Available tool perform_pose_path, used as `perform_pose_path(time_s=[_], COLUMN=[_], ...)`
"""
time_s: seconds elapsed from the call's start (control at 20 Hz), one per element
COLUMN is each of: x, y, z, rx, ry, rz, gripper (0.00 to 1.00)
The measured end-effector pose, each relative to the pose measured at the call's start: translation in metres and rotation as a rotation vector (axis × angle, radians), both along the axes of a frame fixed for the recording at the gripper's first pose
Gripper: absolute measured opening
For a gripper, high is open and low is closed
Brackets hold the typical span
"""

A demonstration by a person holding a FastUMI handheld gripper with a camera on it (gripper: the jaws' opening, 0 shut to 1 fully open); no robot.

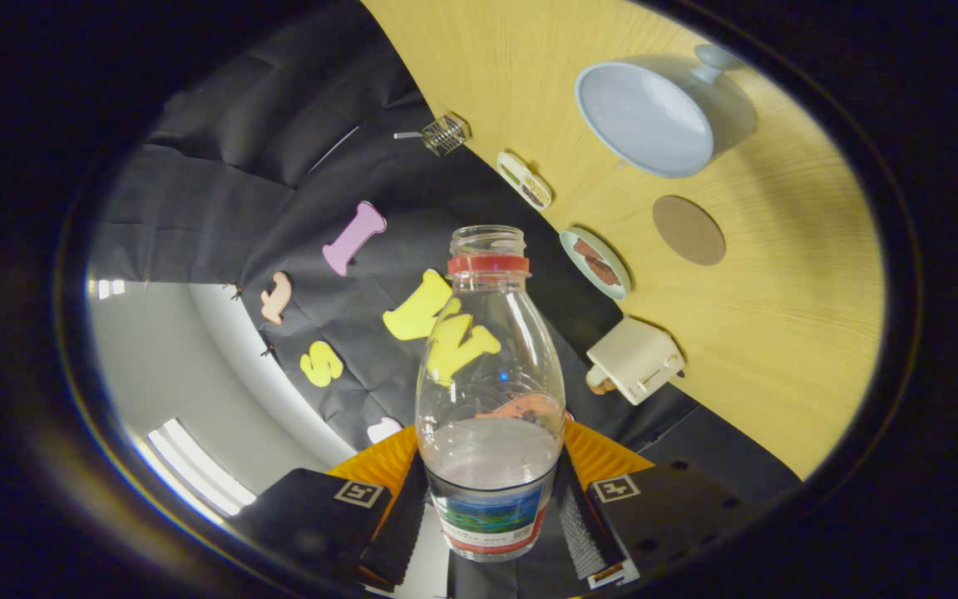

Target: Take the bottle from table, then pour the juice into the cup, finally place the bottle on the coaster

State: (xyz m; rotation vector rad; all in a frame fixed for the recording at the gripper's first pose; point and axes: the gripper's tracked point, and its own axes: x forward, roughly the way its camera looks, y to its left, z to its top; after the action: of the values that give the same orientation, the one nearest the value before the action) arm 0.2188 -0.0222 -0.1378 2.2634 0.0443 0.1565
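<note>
The gripper clamps the uncapped clear plastic bottle off the wooden table, tilted, with pouring into the pale blue cup and placing on the round brown coaster apparently left.

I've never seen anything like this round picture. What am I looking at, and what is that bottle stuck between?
A person carries a hand-held two-finger tool, and a wide-angle camera riding on it took this picture, looking forward along its dark fingers. Those fingers press on a clear, uncapped bottle from both sides, with a little liquid in it. The view is tilted, so the wooden table appears beyond the bottle, slanted. On it stand a pale blue cup, a round brown coaster, a small plate, a small oval dish and a white boxy thing.
</note>
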Motion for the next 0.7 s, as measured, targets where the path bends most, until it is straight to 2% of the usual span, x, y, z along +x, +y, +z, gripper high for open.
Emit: perform_pose_path(time_s=[0.7], x=[0.0], y=[-0.001], z=[-0.029], rx=[-0.003], ry=[0.047], rz=[0.011], gripper=[0.76])
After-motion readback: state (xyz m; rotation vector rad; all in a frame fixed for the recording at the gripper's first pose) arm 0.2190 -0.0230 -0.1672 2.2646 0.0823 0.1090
